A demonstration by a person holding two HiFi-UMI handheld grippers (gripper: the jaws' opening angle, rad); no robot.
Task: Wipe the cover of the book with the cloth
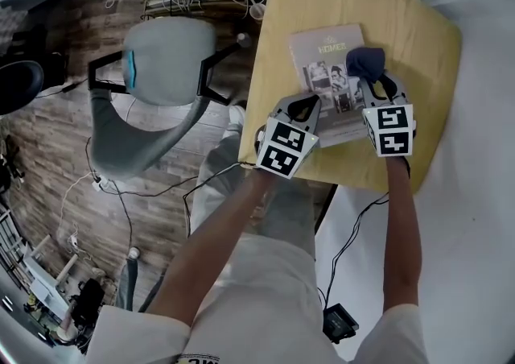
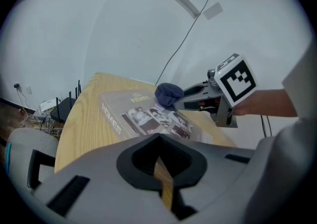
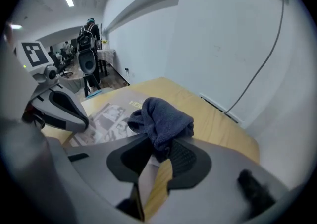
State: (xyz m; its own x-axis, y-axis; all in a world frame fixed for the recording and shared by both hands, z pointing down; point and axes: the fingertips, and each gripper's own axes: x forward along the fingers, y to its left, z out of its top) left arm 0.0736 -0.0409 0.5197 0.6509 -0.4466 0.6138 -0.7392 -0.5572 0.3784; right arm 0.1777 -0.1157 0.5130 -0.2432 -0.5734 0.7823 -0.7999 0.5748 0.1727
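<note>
right claw (image 3: 157, 154) clamped on blue cloth (image 3: 163, 118) | cloth sits over the book (image 1: 324, 60) cover's right side, the book's long axis running away across tabletop (image 1: 422, 56) | left claw (image 2: 159, 161) closed, empty, near-left of book

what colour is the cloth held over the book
Dark navy blue cloth, clearest in the right gripper view.

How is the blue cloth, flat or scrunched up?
Scrunched up: the cloth bulges in a lump, pinched by the right tongs.
</note>
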